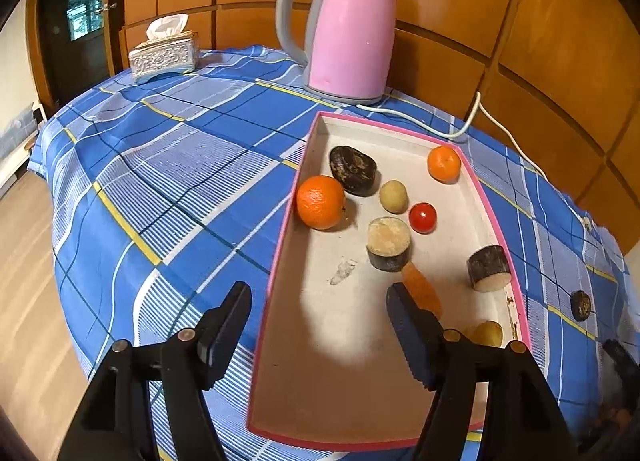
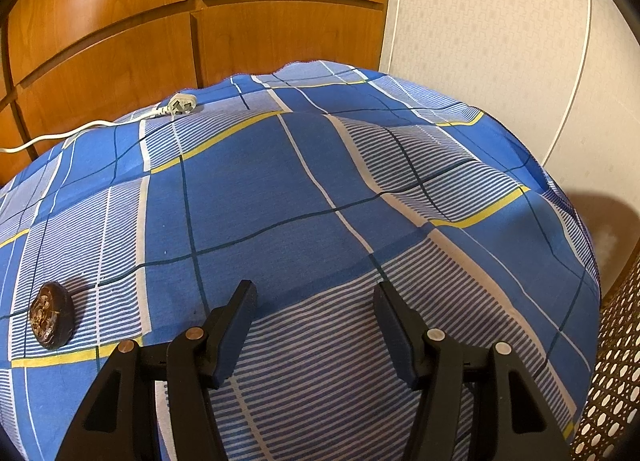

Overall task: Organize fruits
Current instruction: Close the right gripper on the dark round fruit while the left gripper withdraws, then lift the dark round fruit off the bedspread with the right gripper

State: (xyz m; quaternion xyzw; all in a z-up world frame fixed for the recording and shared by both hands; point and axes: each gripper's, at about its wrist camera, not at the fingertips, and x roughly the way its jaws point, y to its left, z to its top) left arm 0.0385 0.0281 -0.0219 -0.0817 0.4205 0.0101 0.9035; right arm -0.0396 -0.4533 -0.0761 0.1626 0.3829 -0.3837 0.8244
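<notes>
Tray: we find a pink-rimmed tray point(image 1: 498, 221) on the blue plaid tablecloth point(image 1: 168, 165), with its far end just short of the pink kettle point(image 1: 348, 33).
Fruit in tray: a large orange point(image 1: 320, 202) sits against the tray's left rim; a smaller orange point(image 1: 444, 163) sits in the far right corner; a red tomato point(image 1: 423, 217), two yellowish fruits point(image 1: 393, 195) and several dark pieces lie between and nearer.
Stray piece: one dark round fruit point(image 2: 51, 315) lies on the cloth outside the tray, off its right rim, near the table's front edge.
Left gripper: the left gripper point(image 1: 320, 301) stands released above the near half of the tray; its left finger hangs outside the left rim, its right one over the tray floor, and nothing is between them.
Right gripper: the right gripper point(image 2: 314, 301) is likewise unclenched and empty, over bare cloth, with the stray fruit well off to its left.
Orange sliver: a thin orange piece point(image 1: 422, 289) lies by the left gripper's right finger; we cannot say whether they touch.
Step in hand: we judge a fruit has been set down and the gathering is nearly done.
Next move: the right gripper should swing left, straddle the stray fruit, close, and carry it over the right rim.
</notes>
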